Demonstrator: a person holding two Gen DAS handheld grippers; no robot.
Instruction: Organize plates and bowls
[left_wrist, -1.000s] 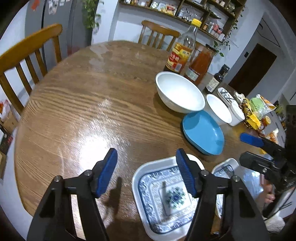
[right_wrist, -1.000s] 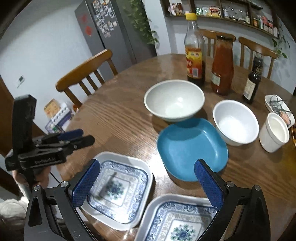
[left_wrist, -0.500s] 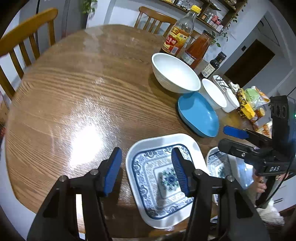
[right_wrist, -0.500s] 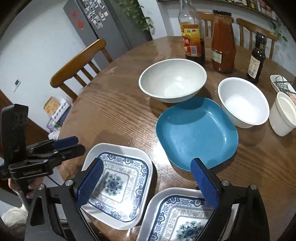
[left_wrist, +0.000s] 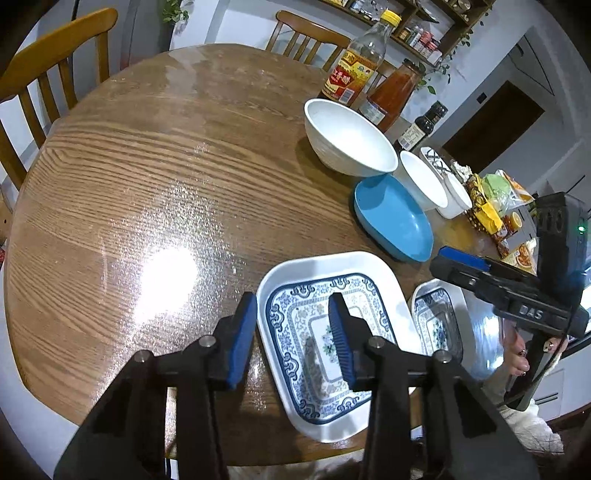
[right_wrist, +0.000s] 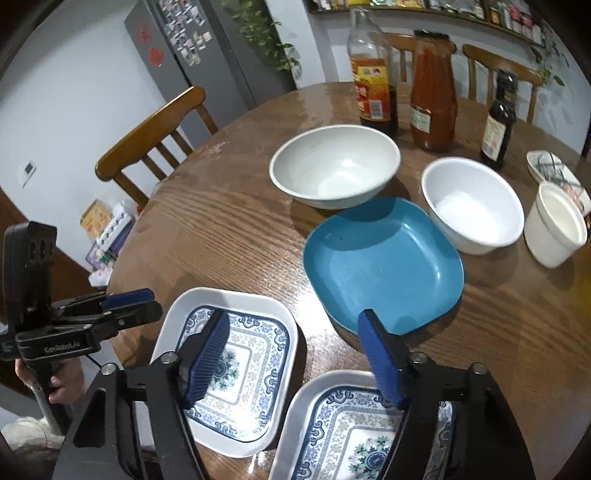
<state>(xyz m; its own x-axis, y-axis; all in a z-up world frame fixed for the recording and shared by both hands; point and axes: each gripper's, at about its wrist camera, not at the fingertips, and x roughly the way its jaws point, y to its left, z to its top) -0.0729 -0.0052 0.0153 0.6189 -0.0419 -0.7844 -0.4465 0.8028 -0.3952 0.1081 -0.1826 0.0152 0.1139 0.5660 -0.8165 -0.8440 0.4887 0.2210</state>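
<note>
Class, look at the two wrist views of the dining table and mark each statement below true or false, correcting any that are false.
1. Two blue-and-white patterned plates, one beside the other, lie near the table's front edge. True.
2. The blue plate is stacked inside the large white bowl. False: it lies flat on the table beside the bowl.
3. The left gripper is open and holds nothing. True.
4. The right gripper is clamped on a bottle. False: it is open and empty.
5. Three bottles stand behind the bowls. True.
</note>
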